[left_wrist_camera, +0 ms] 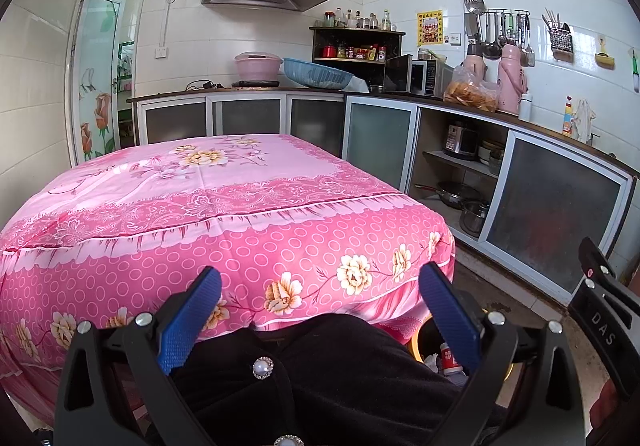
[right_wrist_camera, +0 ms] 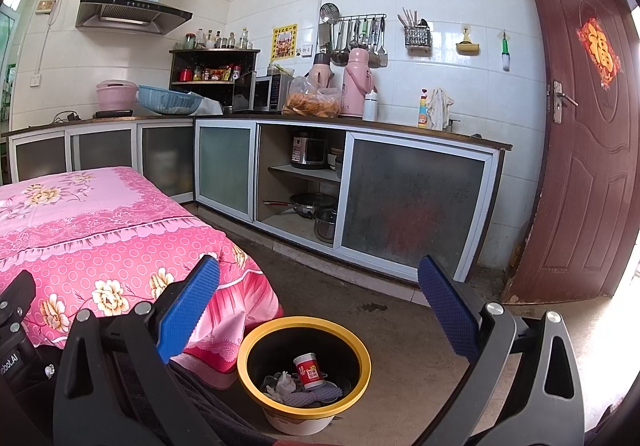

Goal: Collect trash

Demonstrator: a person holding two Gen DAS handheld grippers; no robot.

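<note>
Both grippers are seen spread wide with nothing between their blue textured pads. In the left wrist view the left gripper [left_wrist_camera: 320,310] fills the lower part of the frame, held above a black garment [left_wrist_camera: 320,378] with pearl-like buttons worn by the person, and is pointed at a table covered by a pink floral tablecloth [left_wrist_camera: 224,214] that occupies the centre and left of the frame. No trash is seen on the cloth top in this view. At the lower right of that view, a sliver of the yellow-rimmed bin [left_wrist_camera: 417,350] and a red-and-white cup inside it are glimpsed between the garment and the right-hand pad, and part of the other tool is seen at the right edge. In the right wrist view the right gripper [right_wrist_camera: 318,304] is held over the floor, and the trash bin [right_wrist_camera: 304,408], black inside with a yellow rim and a pale base, is seen at lower centre, on the concrete floor just beside the hanging corner of the tablecloth. Inside the bin are seen a small red-and-white cup [right_wrist_camera: 309,371] tilted to one side, crumpled white tissue [right_wrist_camera: 283,382] and a greyish purple cloth-like piece [right_wrist_camera: 316,396]. Kitchen cabinets [right_wrist_camera: 412,202] with frosted sliding doors run across the middle of the frame, and a brown wooden door [right_wrist_camera: 580,150] stands ajar at the right.
</note>
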